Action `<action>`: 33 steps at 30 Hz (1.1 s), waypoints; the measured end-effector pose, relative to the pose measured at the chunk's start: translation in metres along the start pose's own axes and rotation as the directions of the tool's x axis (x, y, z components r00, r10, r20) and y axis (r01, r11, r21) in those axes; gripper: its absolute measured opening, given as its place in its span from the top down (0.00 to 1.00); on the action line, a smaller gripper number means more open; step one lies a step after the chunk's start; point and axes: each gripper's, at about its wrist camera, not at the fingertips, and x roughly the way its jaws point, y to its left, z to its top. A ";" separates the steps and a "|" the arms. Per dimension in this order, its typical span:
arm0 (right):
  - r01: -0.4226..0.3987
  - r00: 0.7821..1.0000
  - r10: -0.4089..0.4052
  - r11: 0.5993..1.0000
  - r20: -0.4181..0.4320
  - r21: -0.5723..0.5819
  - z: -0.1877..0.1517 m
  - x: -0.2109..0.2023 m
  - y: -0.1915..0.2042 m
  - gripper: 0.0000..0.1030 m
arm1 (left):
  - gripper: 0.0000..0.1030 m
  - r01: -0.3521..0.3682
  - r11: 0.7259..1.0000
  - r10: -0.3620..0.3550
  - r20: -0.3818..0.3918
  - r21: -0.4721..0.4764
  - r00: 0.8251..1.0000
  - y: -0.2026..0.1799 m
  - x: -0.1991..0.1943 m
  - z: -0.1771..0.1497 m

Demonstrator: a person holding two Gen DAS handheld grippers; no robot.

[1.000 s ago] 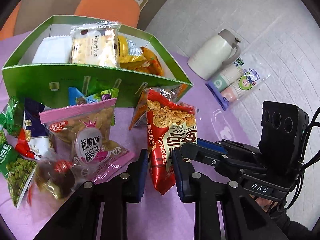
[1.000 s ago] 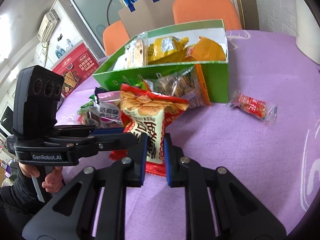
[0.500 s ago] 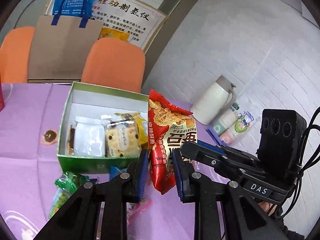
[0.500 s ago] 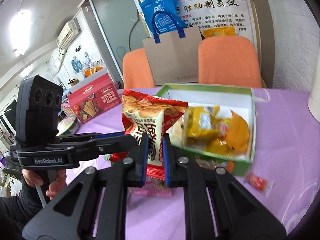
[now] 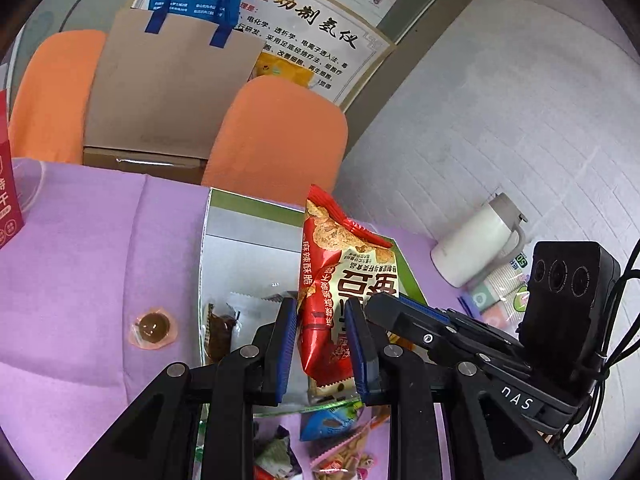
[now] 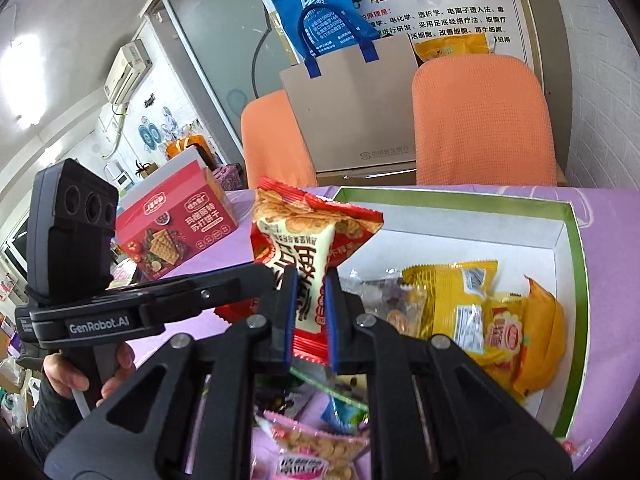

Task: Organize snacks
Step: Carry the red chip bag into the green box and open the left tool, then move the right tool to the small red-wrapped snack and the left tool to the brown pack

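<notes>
Both grippers, left and right, have fingers clamped on red snack pack, long axis upright, green box just ahead and below

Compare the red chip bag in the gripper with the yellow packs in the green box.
The red chip bag is held upright in the air by both grippers; the yellow packs lie flat in the green box. One is red and cream, the others yellow-orange. Both are sealed snack pouches.
</notes>
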 end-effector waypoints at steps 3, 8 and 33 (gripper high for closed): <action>0.055 0.998 -0.055 0.998 -0.003 -0.016 0.001 0.005 -0.004 0.64 | 0.23 -0.087 0.996 0.087 0.017 -0.004 0.996 0.006 0.001 0.000; 0.155 0.987 -0.153 0.987 0.049 -0.042 -0.010 -0.008 -0.014 0.22 | 0.13 -0.200 0.980 0.198 0.075 0.023 0.977 0.009 -0.011 -0.010; 0.154 0.980 -0.141 0.984 0.138 -0.086 -0.089 -0.160 0.018 0.03 | 0.12 -0.218 0.961 0.206 0.089 0.167 0.975 -0.066 -0.082 -0.115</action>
